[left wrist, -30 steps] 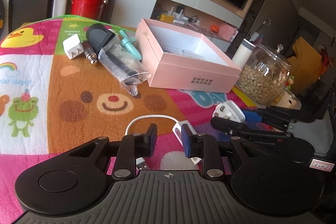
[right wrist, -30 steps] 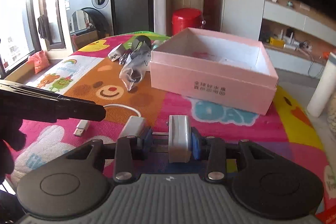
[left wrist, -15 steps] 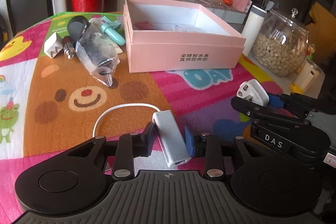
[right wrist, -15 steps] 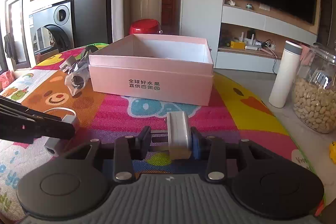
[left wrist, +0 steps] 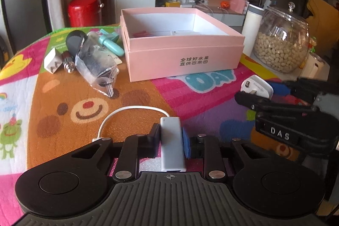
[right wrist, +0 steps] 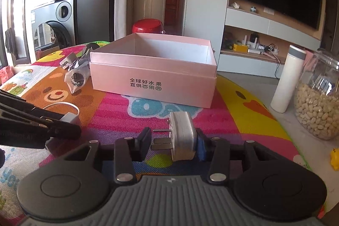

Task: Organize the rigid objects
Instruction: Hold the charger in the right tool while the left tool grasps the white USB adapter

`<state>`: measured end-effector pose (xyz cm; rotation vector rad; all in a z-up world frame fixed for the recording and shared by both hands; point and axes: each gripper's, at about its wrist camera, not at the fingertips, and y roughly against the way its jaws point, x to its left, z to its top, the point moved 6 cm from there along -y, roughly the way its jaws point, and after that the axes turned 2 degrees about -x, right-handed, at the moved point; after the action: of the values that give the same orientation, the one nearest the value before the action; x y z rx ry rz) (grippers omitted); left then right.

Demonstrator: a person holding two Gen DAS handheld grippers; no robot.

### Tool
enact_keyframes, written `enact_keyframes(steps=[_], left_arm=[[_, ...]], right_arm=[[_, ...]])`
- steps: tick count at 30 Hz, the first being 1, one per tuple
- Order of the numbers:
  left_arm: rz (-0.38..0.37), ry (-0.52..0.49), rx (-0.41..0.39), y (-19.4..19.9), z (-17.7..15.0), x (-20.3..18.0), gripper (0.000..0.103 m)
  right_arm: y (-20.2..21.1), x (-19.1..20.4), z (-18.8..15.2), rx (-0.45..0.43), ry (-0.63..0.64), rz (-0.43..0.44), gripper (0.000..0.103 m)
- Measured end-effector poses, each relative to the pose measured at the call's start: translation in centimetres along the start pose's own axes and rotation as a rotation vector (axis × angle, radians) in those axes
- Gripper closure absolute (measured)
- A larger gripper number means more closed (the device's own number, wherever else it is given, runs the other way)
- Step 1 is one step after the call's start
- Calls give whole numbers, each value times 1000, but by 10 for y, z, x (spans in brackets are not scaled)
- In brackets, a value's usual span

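The pink box [left wrist: 182, 50] sits open in the middle of the cartoon mat [left wrist: 48, 103], and everything else is placed relative to it. Beside it on the pile side lies a cluster of loose items: one clear plastic bag [left wrist: 95, 65] with dark contents, one black oval piece [left wrist: 75, 41], one teal plastic piece [left wrist: 111, 43], one small white plug [left wrist: 52, 60] and one metal cylinder [left wrist: 68, 61]. Beyond the box on the other side stand one white bottle [right wrist: 287, 79] and one glass jar [right wrist: 317, 103] of nuts; one red can [left wrist: 84, 10] stands behind it.

In front of the box, the left gripper [left wrist: 170, 142] is clenched on one white adapter [left wrist: 172, 141], whose thin cable [left wrist: 131, 111] loops back over the mat. The right gripper [right wrist: 172, 144] grasps one white charger plug [right wrist: 182, 135], its flat prongs [right wrist: 162, 142] pointing sideways at the opposite finger.

The likely risks: the charger plug is pinched partly through its prongs, so it could twist or slip out on the way over the box wall. The trailing cable could drag across the mat, catch on the box rim, or pull the adapter askew. With both grippers near each other and heading for one box, they could also bump.
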<state>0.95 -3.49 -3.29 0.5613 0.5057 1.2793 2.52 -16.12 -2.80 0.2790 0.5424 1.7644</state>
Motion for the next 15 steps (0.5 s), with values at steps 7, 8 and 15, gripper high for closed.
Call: enact_keyframes(steps=[7,8,15], left_arm=[[-103,-56,-42,29,-13,-5,79],[-106,-65,-60,35,-13,-5,79],[-164,-46,-215,77,27,0,79]], right_arm=[[26,3,22,-42,67,45,65],[30,3,24,-48,72,46,65],[57,8,35,-91,107,60,65]])
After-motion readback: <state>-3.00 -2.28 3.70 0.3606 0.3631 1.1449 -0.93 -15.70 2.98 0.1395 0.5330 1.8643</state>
